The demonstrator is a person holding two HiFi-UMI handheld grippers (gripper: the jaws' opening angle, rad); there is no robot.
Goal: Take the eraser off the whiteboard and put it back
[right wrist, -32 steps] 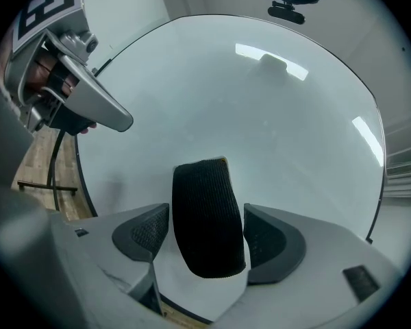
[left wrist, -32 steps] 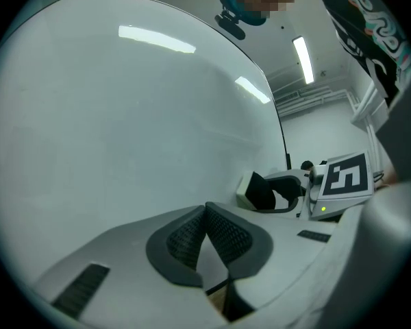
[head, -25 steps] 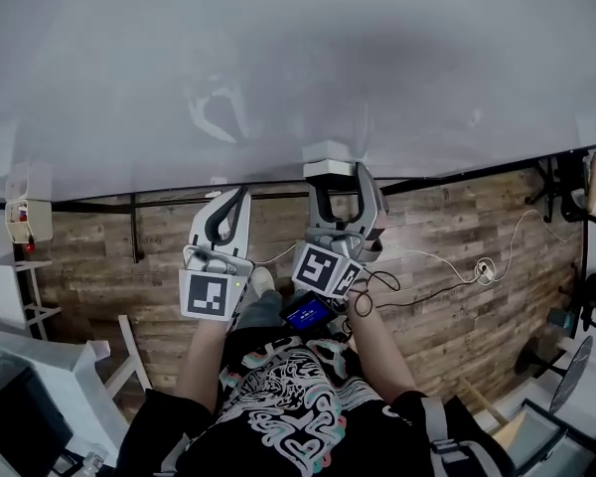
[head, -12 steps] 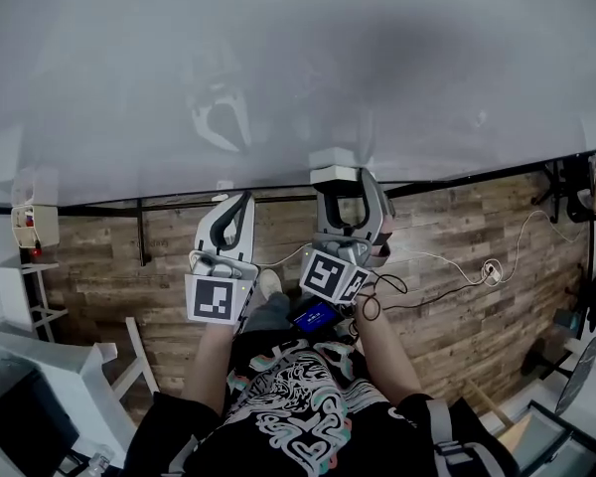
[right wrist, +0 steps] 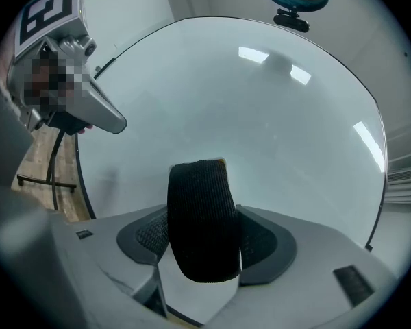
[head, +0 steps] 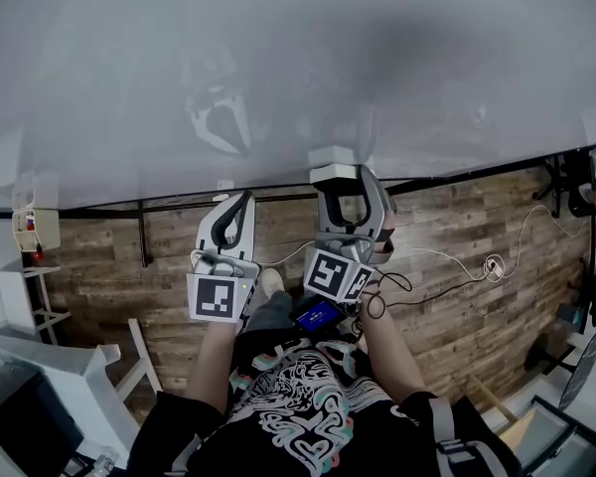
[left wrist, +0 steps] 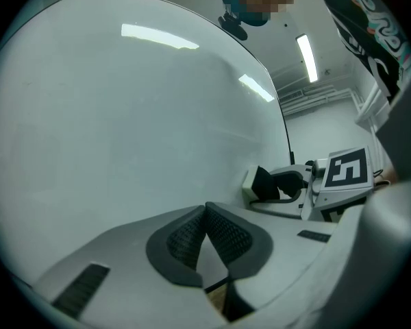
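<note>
Observer: Eraser [right wrist: 198, 204] sits between the fingers of the right gripper [right wrist: 204, 249]. Black felt end lies between the pads, pale body just beyond the fingertips at the whiteboard [right wrist: 260, 101]. Pads [right wrist: 149, 242] bear on both flanks. Reads as a pinch.

Handler: Left side?

Observer: Left gripper [left wrist: 204, 233] idle. Its fingers [left wrist: 183, 238] are pressed together, nothing between them, bare whiteboard just past their tips. Right gripper shows off to one side of them, near but apart.

Handler: Eraser off the whiteboard yet?

Observer: Cannot tell. In the head view the pale block lies at the fingertips, low on the whiteboard near its bottom edge. Contact or a thin gap, either fits.

Handler: So lift-off or set-back.

Observer: My guess is one of the two. Same care either way. Keep the pinch square on the flanks and centred on the pads, so the block does not twist between the fingers. Travel straight along the finger line, away from the whiteboard or into it. Sideways would drag it across the surface. If setting back, bring the far face on flat, let it seat, then spread the fingers evenly so neither pad tugs it.

Handler: Risk?

Observer: Grip seems to be on the soft felt. It may squash and let the body rock. Left gripper best kept clear.
</note>
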